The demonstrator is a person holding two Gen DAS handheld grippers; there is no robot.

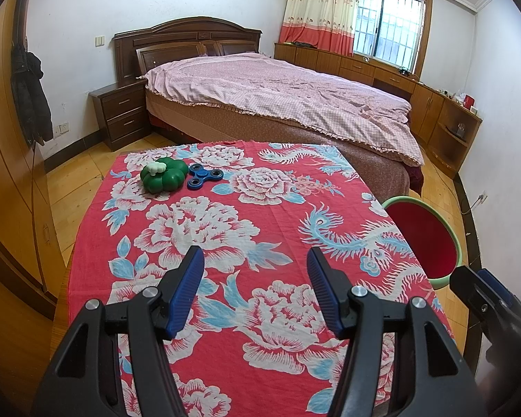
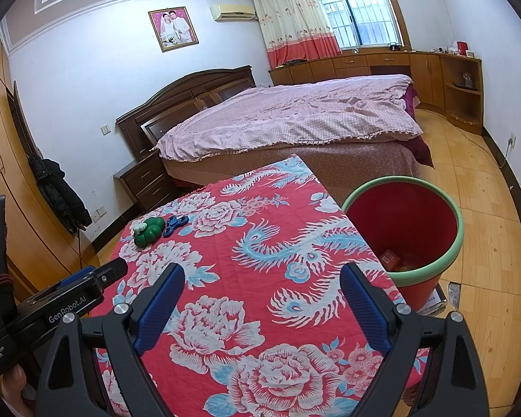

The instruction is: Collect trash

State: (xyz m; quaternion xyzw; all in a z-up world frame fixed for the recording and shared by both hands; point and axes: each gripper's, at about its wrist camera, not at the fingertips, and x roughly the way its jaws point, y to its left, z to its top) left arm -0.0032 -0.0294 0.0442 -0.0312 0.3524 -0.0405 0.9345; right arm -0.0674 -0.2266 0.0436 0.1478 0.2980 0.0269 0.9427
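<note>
Nearest the lens, the left gripper hangs over the near part of the table, its two blue-padded fingers spread wide with nothing between them. In the right wrist view its body shows at the left edge, with white lettering "GenRobot.AI" along the arm and a small label reading "Data Acquisition System". The right gripper is likewise parted and empty above the near right part of the table.

The table wears one red cloth printed with white peonies and light blue phoenixes. Two loose items lie on it, both near the far left corner, well apart from either gripper. The left one is a green toy pumpkin, glossy and lobed, with a cream-white stem on top. Just beside it on the right, touching or nearly so, lies a blue fidget spinner with three arms and dark round holes.

Off the right edge of the table stands one bin, red inside and out with a pale green rim. A few small things lie at its bottom, one a reddish box; the rest is too dim to tell.

Beyond the far edge are one bed under a pink checked cover, one dark nightstand with two drawers, and a framed wedding portrait on the wall.
</note>
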